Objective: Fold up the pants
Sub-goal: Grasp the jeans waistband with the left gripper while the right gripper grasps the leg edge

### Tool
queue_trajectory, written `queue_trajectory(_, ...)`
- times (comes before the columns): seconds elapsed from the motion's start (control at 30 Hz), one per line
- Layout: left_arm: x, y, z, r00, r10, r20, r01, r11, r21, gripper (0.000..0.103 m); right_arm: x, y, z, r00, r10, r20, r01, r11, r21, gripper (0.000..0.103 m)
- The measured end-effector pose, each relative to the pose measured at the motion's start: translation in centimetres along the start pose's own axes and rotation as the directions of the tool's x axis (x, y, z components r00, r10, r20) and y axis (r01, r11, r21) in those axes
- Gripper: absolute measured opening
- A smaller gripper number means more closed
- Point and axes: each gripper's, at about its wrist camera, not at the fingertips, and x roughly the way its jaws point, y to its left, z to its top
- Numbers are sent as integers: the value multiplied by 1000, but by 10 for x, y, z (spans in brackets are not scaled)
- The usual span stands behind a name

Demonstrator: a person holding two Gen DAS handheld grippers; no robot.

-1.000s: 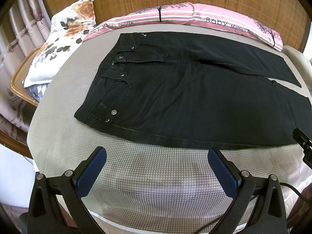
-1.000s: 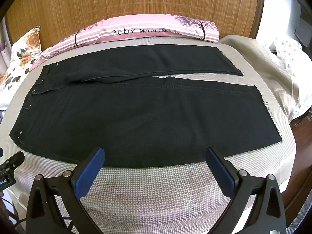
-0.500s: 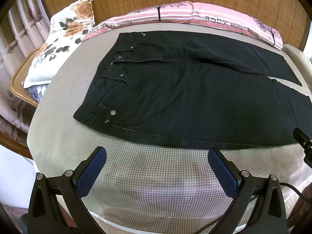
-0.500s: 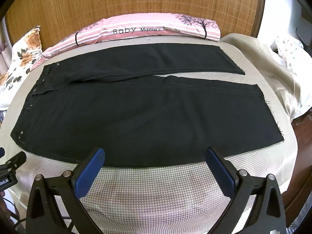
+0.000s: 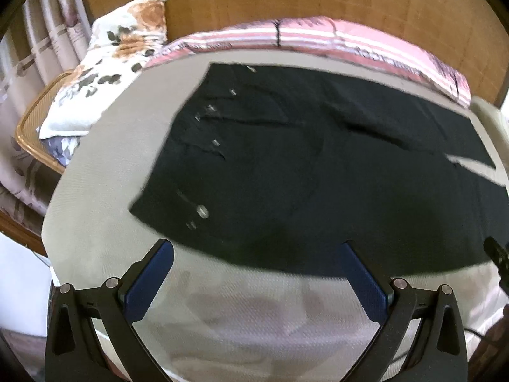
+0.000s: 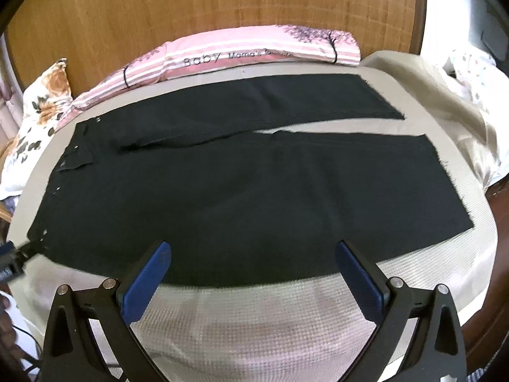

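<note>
Black pants [image 5: 318, 172] lie flat on the bed, waistband to the left, legs spread to the right. The right wrist view shows both legs [image 6: 241, 197] with a narrow gap between them. My left gripper [image 5: 256, 254] is open and empty, its fingertips at the near edge of the pants by the waist. My right gripper [image 6: 253, 254] is open and empty, its blue pads [image 6: 144, 283] over the near edge of the near leg. The left gripper also shows at the left edge of the right wrist view [image 6: 12, 254].
A pink striped pillow [image 6: 241, 54] lies along the wooden headboard [image 6: 222, 3]. A floral pillow [image 5: 105, 63] sits at the back left on a wicker stand [image 5: 35, 137]. A beige blanket [image 6: 445, 102] is bunched at the right. The mattress [image 6: 254, 324] is grey.
Both grippers have moved forward and lower toward the near edge of the pants; their fingertips now overlap the fabric edge. The pants have not moved.
</note>
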Motion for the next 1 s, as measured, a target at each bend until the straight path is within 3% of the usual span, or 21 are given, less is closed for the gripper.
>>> queue_trajectory(0.2,3,55,55,998,1,64,5,995,-99,103,1,14,28,998,-20,51,24,997,-77,102)
queue_trajectory(0.33,17,94,102,994,-20,106,33,992,-124,97,4,42,51,992,54,114,-30,979,-201,103)
queue_trajectory(0.4,27,108,121,993,-54,104,68,988,-139,83,14,55,64,992,92,84,-70,970,-233,103)
queue_trajectory(0.5,53,129,152,982,-173,77,185,965,-186,70,29,66,83,983,182,25,-173,962,-213,103)
queue_trajectory(0.53,66,135,165,972,-224,69,233,950,-207,68,36,69,93,972,233,4,-229,955,-191,103)
queue_trajectory(0.63,98,142,191,948,-316,46,318,918,-239,64,52,76,111,956,291,-40,-294,945,-147,103)
queue_trajectory(0.73,140,144,217,894,-449,4,432,857,-283,63,71,80,129,941,331,-73,-337,937,-90,103)
queue_trajectory(0.87,189,149,240,835,-548,-48,502,795,-342,60,91,86,145,925,365,-105,-371,927,-47,103)
queue_trajectory(1.0,220,153,253,826,-558,-80,499,790,-356,60,111,91,158,926,357,-122,-364,930,-42,103)
